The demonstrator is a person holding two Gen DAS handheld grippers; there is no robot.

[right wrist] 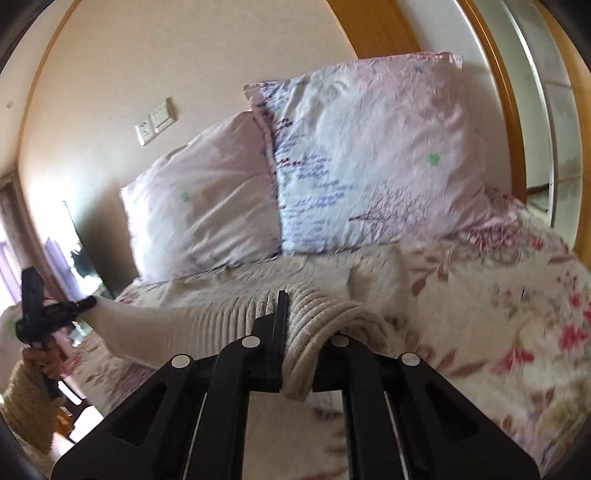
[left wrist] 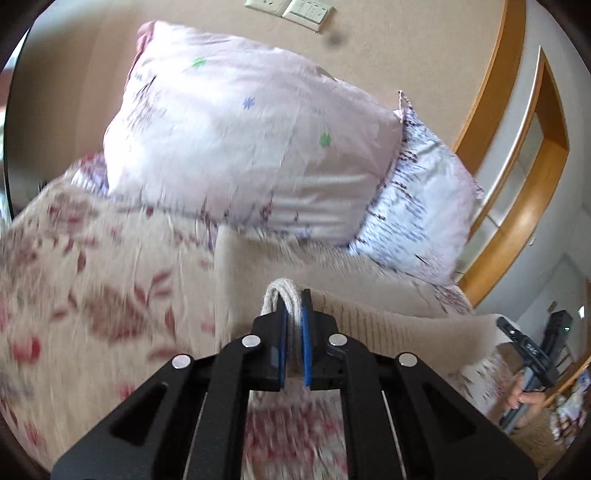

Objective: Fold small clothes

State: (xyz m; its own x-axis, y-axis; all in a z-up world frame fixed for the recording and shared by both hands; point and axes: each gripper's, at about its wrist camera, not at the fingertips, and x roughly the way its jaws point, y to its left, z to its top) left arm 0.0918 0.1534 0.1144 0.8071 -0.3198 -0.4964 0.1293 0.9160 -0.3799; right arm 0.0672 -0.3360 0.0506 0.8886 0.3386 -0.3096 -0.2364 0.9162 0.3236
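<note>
left wrist view: sits low over the floral bedspread (left wrist: 92, 295), looks along its own fingers toward the pillows (left wrist: 251, 147), close range
right wrist view: same low height, faces the pillows (right wrist: 369, 166) from their other side, close range
shared: both pillows, wall switches (left wrist: 291, 11) above them, bedspread in front of them

Cream ribbed knit garment (left wrist: 388, 317) stretched across floral bed (left wrist: 92, 295), in front of pillows; one bunched edge pinched between left gripper's fingers (left wrist: 307, 332); opposite ribbed edge clamped in right gripper's fingers (right wrist: 281, 328).
</note>
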